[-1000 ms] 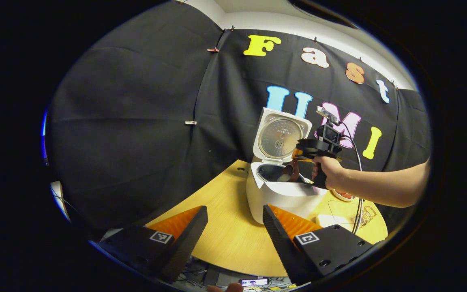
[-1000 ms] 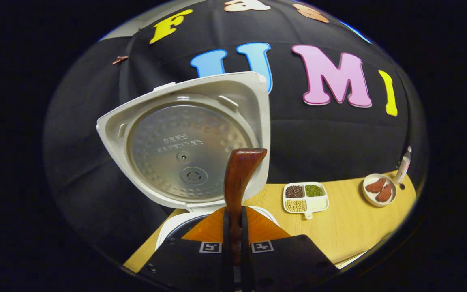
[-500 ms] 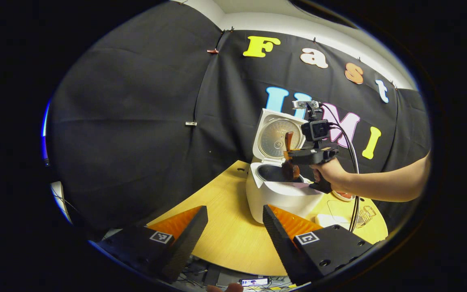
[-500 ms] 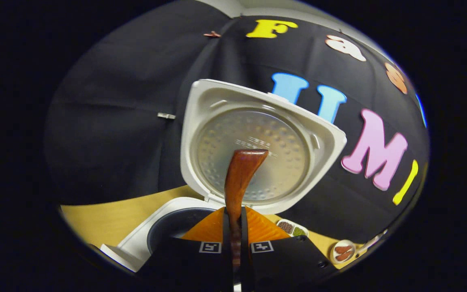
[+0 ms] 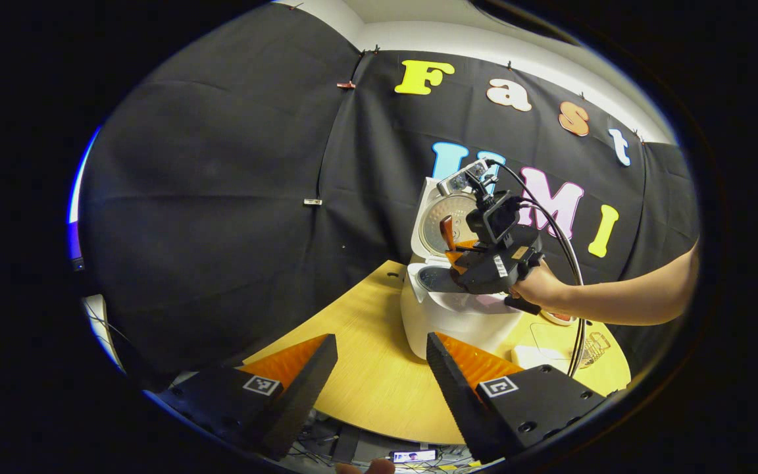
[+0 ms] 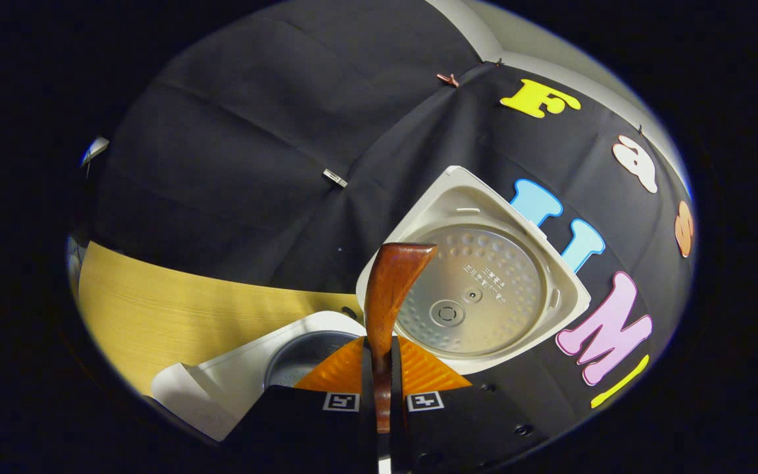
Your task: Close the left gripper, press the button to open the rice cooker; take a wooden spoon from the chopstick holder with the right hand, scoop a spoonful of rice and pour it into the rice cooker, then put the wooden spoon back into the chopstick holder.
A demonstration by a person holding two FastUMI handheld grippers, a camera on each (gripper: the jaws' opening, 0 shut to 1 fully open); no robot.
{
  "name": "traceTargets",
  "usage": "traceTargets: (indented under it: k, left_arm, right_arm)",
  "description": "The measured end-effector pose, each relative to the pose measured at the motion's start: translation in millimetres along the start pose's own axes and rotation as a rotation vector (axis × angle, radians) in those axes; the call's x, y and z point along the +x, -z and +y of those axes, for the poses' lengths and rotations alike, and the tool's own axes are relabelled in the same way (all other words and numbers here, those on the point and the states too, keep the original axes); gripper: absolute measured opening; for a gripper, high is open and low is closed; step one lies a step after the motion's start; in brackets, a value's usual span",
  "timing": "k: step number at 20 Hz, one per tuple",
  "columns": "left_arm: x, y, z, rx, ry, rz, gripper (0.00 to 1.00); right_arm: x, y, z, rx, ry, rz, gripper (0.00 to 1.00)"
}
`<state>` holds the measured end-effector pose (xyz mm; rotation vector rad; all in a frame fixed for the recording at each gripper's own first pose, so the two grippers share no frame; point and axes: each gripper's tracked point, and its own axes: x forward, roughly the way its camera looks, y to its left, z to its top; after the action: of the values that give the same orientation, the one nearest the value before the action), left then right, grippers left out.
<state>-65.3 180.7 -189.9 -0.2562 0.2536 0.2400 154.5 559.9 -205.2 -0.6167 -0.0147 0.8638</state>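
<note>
A light wood-grain table (image 5: 366,368) with a rounded edge carries the white rice cooker (image 5: 448,316), and black cloth hangs as the wall behind it — a strip of pale ceiling shows above the cloth. The cooker's lid (image 6: 478,289) stands open behind the pot opening; small print runs across its metal inner plate, too fine to read.

The right claw (image 6: 382,375) is clamped together on the handle of the wooden spoon (image 6: 389,283), whose end rises in front of the lid. In the left gripper view that claw (image 5: 458,253), in a hand (image 5: 540,289), sits just above the cooker's open pot. Square black-and-white marker tags sit on both claws.

The left claw (image 5: 379,368) hangs apart, holding nothing, near the table edge in front of the cooker. Beside the cooker, past the hand, stand a wire basket (image 5: 593,349) and a pale dish — details unclear.
</note>
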Motion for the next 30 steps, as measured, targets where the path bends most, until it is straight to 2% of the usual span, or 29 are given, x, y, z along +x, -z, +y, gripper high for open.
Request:
traceTargets:
  k: [5, 8, 12, 16, 19, 25, 30]
  left_arm:
    - [-14.8, 9.7, 0.9, 0.004, 0.005, 0.002, 0.94]
    - [-15.5, 6.2, 0.3, 0.009, 0.000, -0.001, 0.94]
    - [-20.6, 6.0, -5.9, 0.022, 0.002, -0.003, 0.94]
    - [-26.5, 3.8, -18.1, 0.018, 0.016, -0.001, 0.94]
    - [-29.4, 1.8, -28.9, 0.030, 0.025, -0.005, 0.94]
    - [-36.1, -11.6, -53.2, 0.057, 0.052, -0.020, 0.94]
    - [-36.8, -25.7, -78.2, 0.090, 0.082, -0.034, 0.94]
  right_arm:
    - [-0.1, 1.0, -4.5, 0.032, 0.005, 0.013, 0.11]
    - [-0.1, 2.0, -15.3, 0.146, 0.001, 0.021, 0.12]
    - [-9.1, 12.5, -44.8, 0.426, 0.047, 0.050, 0.12]
    - [-33.7, 15.6, -90.3, 0.739, 0.102, 0.024, 0.12]
    - [-71.4, 23.1, -130.5, 0.897, 0.155, -0.011, 0.11]
    - [-174.7, 71.4, -207.3, 1.102, 0.316, -0.091, 0.12]
    - [-264.9, 132.0, -255.1, 1.080, 0.436, -0.074, 0.11]
